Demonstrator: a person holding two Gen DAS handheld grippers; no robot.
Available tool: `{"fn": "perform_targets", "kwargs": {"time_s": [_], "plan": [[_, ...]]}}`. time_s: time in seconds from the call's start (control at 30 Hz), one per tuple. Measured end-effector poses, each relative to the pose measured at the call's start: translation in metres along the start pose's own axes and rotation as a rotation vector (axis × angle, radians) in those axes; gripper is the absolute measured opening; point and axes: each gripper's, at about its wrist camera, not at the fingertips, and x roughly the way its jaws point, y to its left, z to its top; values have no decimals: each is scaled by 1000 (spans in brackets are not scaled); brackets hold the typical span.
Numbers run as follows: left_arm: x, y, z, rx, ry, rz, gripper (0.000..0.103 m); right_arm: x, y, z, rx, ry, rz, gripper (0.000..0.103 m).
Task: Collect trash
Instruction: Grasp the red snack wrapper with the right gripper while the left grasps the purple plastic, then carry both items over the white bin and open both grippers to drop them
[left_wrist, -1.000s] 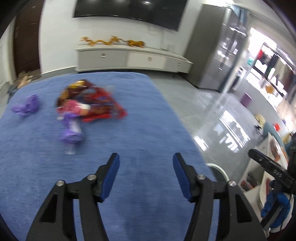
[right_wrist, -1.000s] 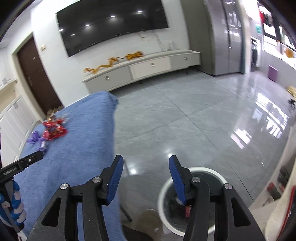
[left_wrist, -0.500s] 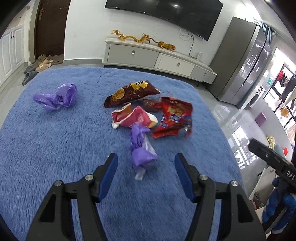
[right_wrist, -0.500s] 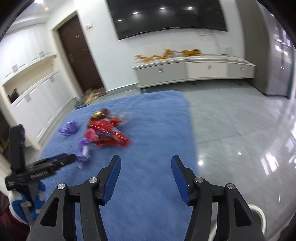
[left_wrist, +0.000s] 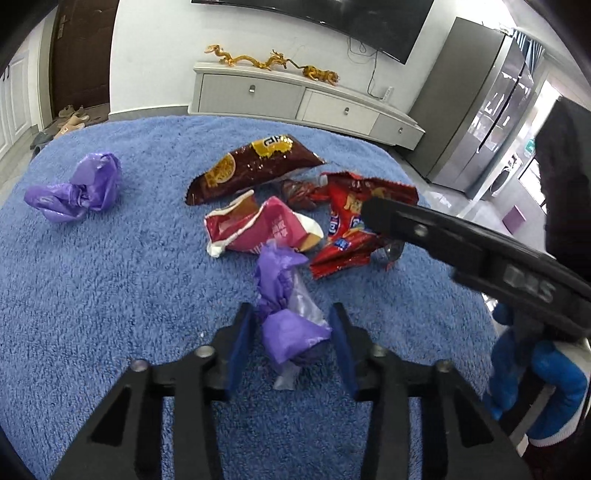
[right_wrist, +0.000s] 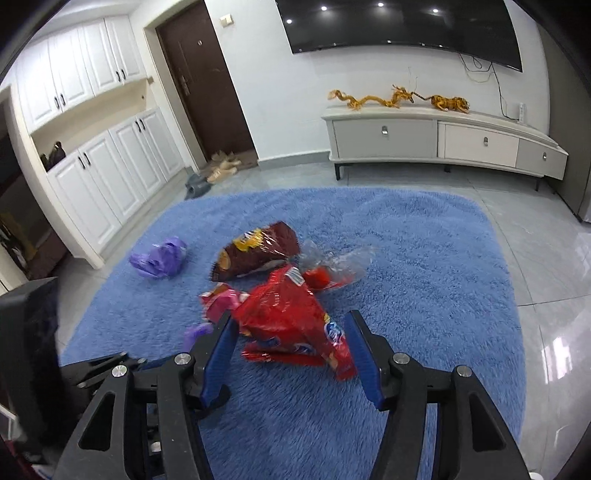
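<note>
Item: crumpled purple bag (left_wrist: 288, 325), lower centre of the left view, on the blue rug (left_wrist: 110, 280).

Change: a second ago the left gripper (left_wrist: 291, 347) stood wide, short of it; now its fingers flank the bag and are closing, pads not yet clearly pressing.

Right gripper (right_wrist: 291, 350): newly swung in, fingers apart astride the red snack bag (right_wrist: 291, 317).

Outlook: pickups likely imminent.

Blue rug (right_wrist: 424, 258), grey tiled floor (right_wrist: 546, 266)

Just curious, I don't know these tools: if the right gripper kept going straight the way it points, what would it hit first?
Most likely the red snack bag, which lies between the right gripper's jaws; depth is hard to judge here.
</note>
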Motion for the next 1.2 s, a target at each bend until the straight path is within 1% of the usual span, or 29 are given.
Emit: {"fn": "perform_targets", "kwargs": {"time_s": [0.03,0.1,0.13,0.17,0.23,0.37,0.63,0.83,1.03,1.2], "plan": [[0,-1,-1,6,-3,0,36,3,-2,0,5,6,0,38],[-2,-3,-3,14,-13,-8,35,7,-6,-2,16,14,5,34],[-4,-3,-5,14,-17,-15,34,6,-7,-4,20,8,10,28],[-6,-5,-7,14,-23,-20,34,2,-8,-6,20,6,13,27],[-10,-6,-11,13,-32,-18,34,-3,-9,-8,19,-3,15,20],[-27,-6,-17,10,-62,-9,33,-24,-11,-15,34,-37,24,15],[-74,-22,-37,27,-135,50,33,-89,-12,-29,71,-123,34,14],[-106,-50,-49,77,-188,99,34,-137,-9,-42,74,-176,15,13],[-130,-82,-60,140,-230,110,34,-185,-10,-60,87,-233,-27,13],[-142,-116,-69,203,-249,99,33,-215,-20,-76,107,-262,-65,13]]}}
